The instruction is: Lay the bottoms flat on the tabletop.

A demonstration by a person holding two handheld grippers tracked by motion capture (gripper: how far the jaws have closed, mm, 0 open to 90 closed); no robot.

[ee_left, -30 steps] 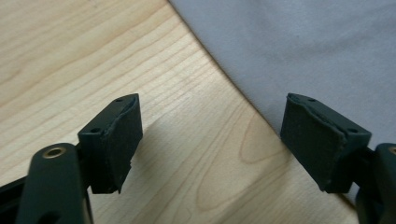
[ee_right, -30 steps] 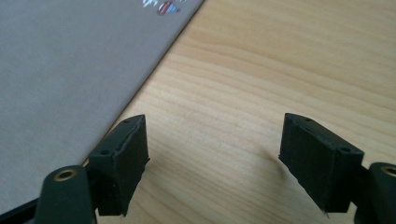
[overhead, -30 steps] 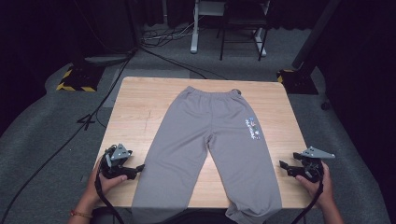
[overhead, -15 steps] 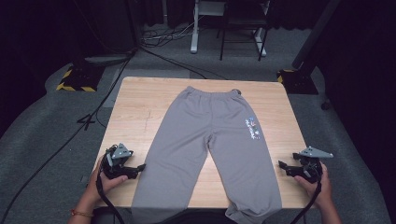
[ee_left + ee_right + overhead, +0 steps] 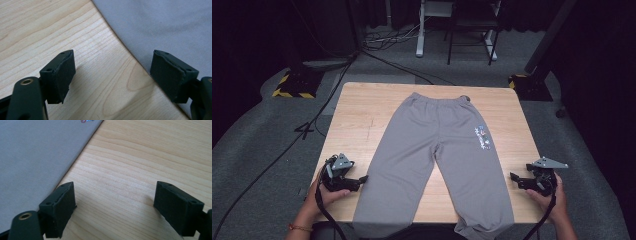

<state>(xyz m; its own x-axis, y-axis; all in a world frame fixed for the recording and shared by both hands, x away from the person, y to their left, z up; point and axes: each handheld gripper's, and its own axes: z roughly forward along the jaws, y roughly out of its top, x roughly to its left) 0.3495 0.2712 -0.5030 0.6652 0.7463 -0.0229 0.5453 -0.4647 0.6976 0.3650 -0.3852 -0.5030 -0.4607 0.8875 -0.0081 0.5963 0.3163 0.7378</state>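
Wooden table (image 5: 357,120): grey trousers (image 5: 437,150) are laid flat across its middle, waistband at the far edge, both leg hems seemingly draped over the near edge. Left gripper (image 5: 360,180) is held just beside the left leg, jaws spread, nothing gripped. Right gripper (image 5: 515,179) is held near the right leg, jaws likewise spread and empty.

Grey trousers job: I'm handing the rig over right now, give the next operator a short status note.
Left tool: open, holding nothing, low over the table beside the outer edge of one trouser leg.
Right tool: open, holding nothing, over bare wood beside the other leg.
Grey trousers: spread flat, waistband at the far side, leg ends hanging over the near edge.
Done: nothing gripped or folded.
Left: probably grip the fabric and begin the fold.
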